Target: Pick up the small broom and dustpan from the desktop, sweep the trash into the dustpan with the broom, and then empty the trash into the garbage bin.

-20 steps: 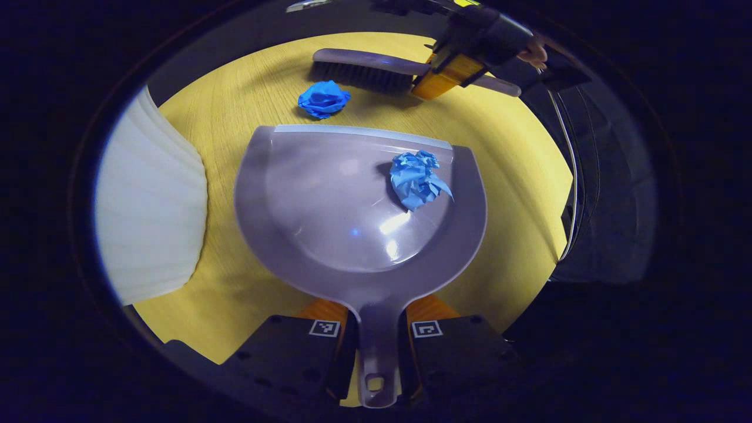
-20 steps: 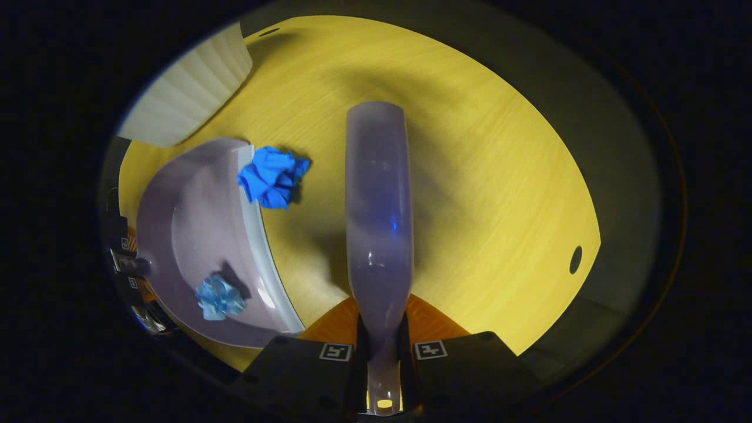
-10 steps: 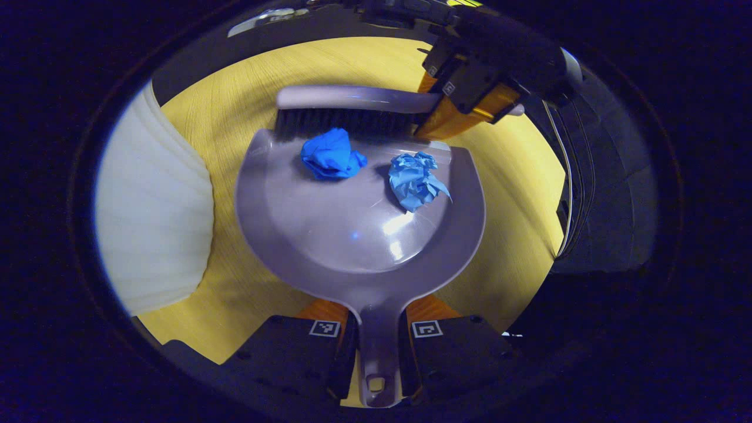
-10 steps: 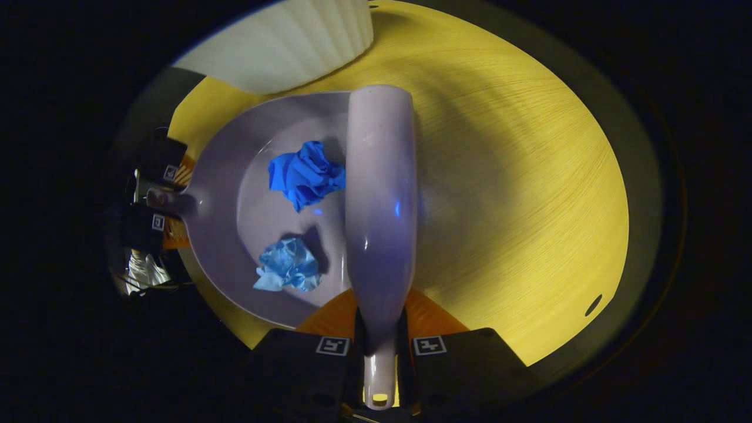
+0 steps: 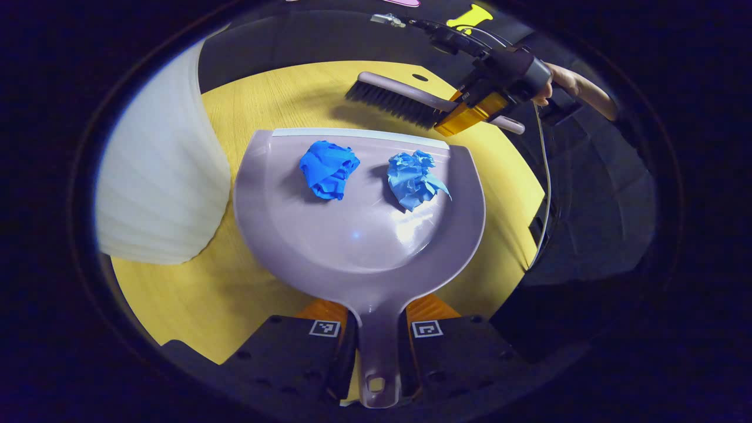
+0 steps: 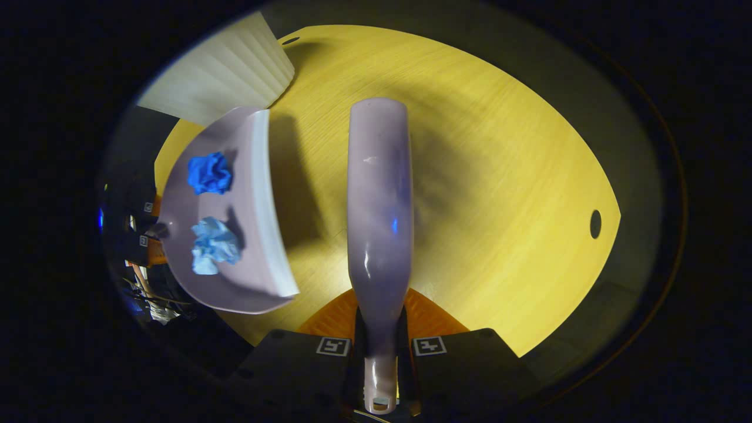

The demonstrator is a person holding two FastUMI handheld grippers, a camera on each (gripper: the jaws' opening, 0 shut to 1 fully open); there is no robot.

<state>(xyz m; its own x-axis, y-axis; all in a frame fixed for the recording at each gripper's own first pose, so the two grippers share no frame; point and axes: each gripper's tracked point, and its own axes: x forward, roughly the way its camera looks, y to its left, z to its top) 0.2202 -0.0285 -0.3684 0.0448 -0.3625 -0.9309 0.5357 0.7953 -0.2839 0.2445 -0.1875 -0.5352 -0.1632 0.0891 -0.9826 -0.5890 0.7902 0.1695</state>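
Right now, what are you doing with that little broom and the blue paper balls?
A person is tidying a yellow desktop with two hand-held grippers. The left gripper is shut on the handle of a grey dustpan, which holds two crumpled blue paper balls. The right gripper is shut on the small broom, held beside the dustpan. A white ribbed garbage bin stands beside the dustpan, so tipping the paper in looks like the next step.

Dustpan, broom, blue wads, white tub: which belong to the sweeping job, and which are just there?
Job: dustpan, broom, dark wad, pale wad, white bin.
Just there: cable, desk hole.
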